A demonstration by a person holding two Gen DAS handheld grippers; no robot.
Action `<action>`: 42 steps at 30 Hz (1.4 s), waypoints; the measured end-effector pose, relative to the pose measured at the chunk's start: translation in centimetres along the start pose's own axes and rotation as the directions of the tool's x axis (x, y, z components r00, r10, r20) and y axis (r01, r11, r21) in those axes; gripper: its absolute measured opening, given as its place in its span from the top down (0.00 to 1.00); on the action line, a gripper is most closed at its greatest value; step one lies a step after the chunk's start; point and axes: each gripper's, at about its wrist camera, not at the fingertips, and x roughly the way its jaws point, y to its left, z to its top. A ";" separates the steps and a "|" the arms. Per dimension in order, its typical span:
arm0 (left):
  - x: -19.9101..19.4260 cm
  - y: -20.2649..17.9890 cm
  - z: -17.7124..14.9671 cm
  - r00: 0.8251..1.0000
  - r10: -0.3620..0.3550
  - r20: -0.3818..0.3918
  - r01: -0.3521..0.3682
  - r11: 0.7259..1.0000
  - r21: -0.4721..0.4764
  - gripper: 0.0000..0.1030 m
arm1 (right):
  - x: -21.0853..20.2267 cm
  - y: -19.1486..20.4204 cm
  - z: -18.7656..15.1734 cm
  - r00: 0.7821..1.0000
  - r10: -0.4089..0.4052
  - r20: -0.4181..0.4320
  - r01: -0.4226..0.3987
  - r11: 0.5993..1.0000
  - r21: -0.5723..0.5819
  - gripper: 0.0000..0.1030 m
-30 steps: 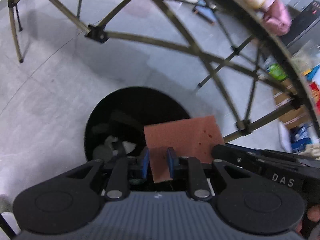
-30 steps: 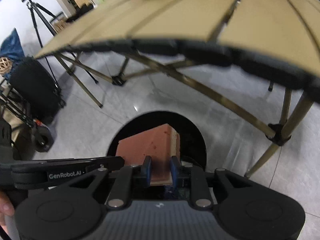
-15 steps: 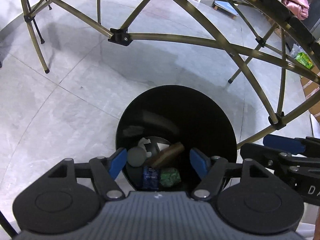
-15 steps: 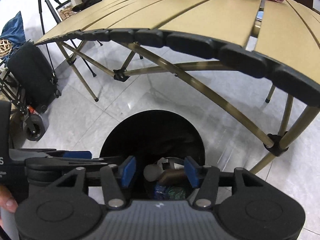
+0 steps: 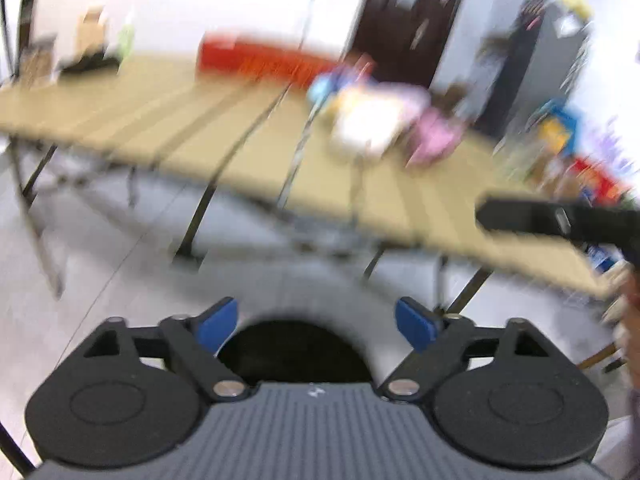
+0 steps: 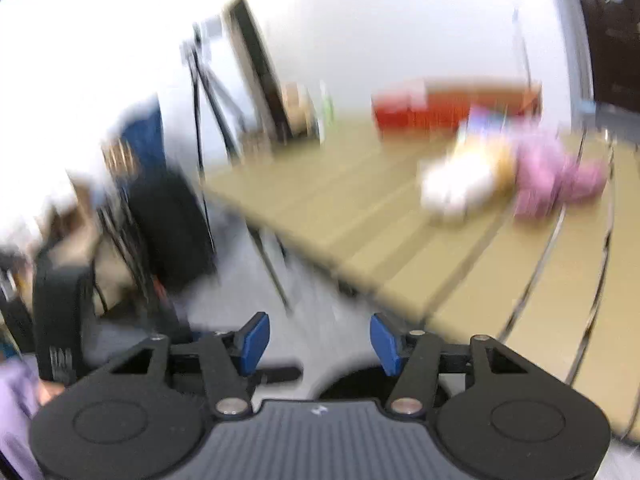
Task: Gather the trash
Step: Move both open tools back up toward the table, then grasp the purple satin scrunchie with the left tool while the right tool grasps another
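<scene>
Both tools, left tool (image 5: 316,324) and right tool (image 6: 316,344), gape empty; at two o'clock on the bench (image 6: 400,240), a blurred white bundle (image 6: 456,188) looks soft and light: pinch its middle.

Left gripper (image 5: 316,326), right gripper (image 6: 319,340): black linkage arms, silver pivot screws, blue fingertips (image 5: 216,324), ribbed grey housing; lilac sleeve (image 6: 14,408)

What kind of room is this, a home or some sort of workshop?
Probably a lab or recording room, not a home: a folding slatted table, a camera tripod by the wall and a black bin on the tiled floor.
</scene>
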 end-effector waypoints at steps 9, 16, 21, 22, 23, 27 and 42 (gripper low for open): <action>7.7 -2.6 8.9 0.996 0.073 0.058 -0.073 0.997 -0.004 0.13 | 7.2 -9.3 6.5 0.892 -0.438 0.113 0.431 0.898 0.084 0.47; 9.3 0.4 7.4 0.992 0.112 0.053 -0.106 0.990 -0.098 0.13 | 12.2 -12.8 5.4 0.876 -0.482 0.031 0.474 0.870 0.133 0.73; 7.6 0.9 7.7 0.993 0.069 0.097 -0.056 0.990 -0.127 0.13 | 9.8 -6.6 3.6 0.928 -0.358 -0.102 0.351 0.933 -0.077 0.73; 7.3 0.7 7.8 0.993 0.051 0.109 -0.037 0.991 -0.127 0.13 | 9.1 -5.3 2.8 0.952 -0.289 -0.096 0.279 0.954 -0.107 0.66; 7.1 0.5 7.8 0.992 0.033 0.121 -0.017 0.992 -0.128 0.13 | 8.5 -4.5 2.2 0.970 -0.226 -0.089 0.214 0.968 -0.129 0.63; 7.0 -0.7 7.6 0.993 -0.013 0.117 0.029 0.990 -0.135 0.13 | 5.0 -4.9 2.7 0.994 -0.102 -0.035 0.099 0.993 -0.070 0.54; 9.0 -5.2 4.7 0.999 -0.030 0.039 0.024 0.990 0.136 0.59 | 11.3 -9.4 4.9 0.973 -0.232 -0.007 0.227 0.946 0.233 0.79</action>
